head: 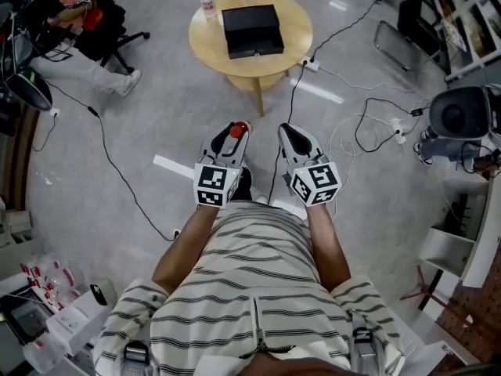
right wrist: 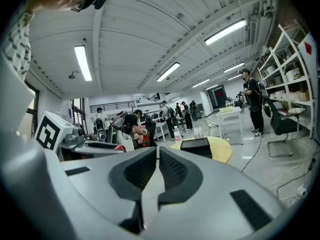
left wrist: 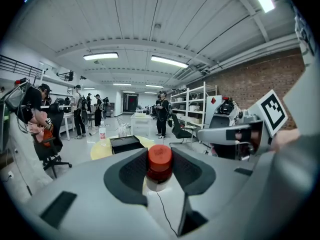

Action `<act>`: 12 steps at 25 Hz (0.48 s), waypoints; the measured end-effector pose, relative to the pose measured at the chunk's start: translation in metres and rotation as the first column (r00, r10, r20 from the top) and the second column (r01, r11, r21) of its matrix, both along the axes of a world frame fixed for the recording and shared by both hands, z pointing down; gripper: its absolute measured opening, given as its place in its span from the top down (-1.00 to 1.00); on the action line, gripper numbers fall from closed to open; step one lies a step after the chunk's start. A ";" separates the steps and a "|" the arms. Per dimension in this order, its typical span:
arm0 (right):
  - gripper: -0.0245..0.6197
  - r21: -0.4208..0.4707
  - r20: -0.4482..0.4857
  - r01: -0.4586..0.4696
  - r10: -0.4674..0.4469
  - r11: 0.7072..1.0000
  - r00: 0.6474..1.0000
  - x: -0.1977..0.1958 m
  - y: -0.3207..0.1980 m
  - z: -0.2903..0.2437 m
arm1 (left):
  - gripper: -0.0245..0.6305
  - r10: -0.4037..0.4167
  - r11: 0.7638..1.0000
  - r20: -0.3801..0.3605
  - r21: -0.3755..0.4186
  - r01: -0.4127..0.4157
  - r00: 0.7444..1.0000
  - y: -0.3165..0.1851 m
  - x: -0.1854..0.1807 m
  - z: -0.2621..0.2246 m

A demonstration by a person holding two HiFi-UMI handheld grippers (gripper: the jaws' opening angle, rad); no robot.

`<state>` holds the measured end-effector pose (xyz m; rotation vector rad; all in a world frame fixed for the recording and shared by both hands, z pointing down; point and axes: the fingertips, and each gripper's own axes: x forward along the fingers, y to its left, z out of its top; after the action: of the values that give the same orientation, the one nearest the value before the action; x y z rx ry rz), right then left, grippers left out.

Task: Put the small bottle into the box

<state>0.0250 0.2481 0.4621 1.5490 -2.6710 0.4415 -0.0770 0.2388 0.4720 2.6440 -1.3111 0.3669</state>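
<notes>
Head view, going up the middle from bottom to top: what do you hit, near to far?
Person's striped shirt → left tool → small bottle gripped at its tip → round table → black box

Your forearms, left and right, reach forward from striped sleeves, side by side and roughly parallel. Each ends at its gripper's marker cube, left and right.

Your left gripper points ahead and slightly downward. In the left gripper view its jaws stand wide, with the dark pads pressed against either side of a small bottle, whose red cap rises between them.

Your right gripper sits just beside the left and points the same way, tips at about the same reach. In the right gripper view its jaws are closed together, and the pads meet along a thin seam with nothing between them. The two grippers do not touch.
</notes>
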 end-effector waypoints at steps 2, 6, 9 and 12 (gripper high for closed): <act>0.83 0.001 0.006 -0.004 0.003 1.000 1.000 0.000 -0.009 0.001 | 0.46 0.001 1.000 0.000 -0.002 -0.001 1.000 -0.009 0.000 0.002; 0.83 -0.016 -0.004 0.001 -0.001 1.000 1.000 -0.005 -0.031 0.013 | 0.46 0.011 1.000 0.000 -0.019 -0.011 1.000 -0.035 -0.001 0.013; 0.83 -0.024 -0.017 0.003 -0.004 1.000 1.000 -0.003 -0.057 0.013 | 0.46 0.009 1.000 -0.006 -0.029 -0.009 1.000 -0.062 0.002 0.015; 0.83 -0.022 -0.022 -0.008 0.007 1.000 1.000 0.003 -0.087 0.006 | 0.46 0.013 0.999 -0.009 -0.032 -0.013 1.000 -0.092 0.005 0.012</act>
<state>0.0276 0.1615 0.4684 1.5493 -2.6360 0.4506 -0.0715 0.1468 0.4843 2.6261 -1.2755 0.3746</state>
